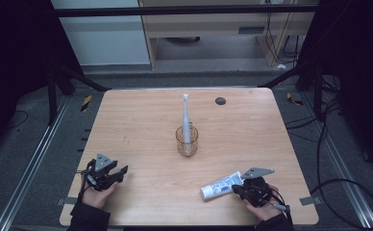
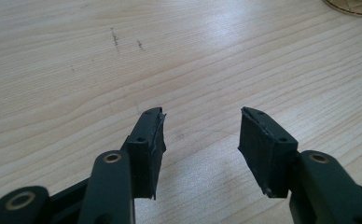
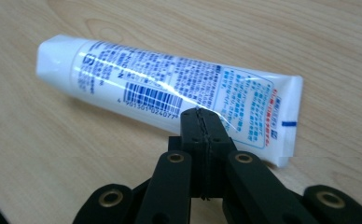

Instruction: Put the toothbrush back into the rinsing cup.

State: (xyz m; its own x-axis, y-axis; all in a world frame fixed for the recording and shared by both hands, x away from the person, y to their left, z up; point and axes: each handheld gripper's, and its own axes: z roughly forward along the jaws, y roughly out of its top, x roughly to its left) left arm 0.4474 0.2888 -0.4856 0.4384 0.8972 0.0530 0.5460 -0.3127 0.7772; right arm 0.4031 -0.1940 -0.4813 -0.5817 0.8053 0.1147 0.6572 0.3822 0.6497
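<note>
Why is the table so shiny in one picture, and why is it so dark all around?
In the left gripper view, light glares white off the table; in the high view the room's edges are nearly black and everything looks soft; in the right gripper view a shiny streak crosses the toothpaste tube, and its small print is blurred.

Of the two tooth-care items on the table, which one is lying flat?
The toothpaste tube lies flat on the table, right in front of the shut right gripper. The toothbrush instead stands upright in the glass cup.
</note>
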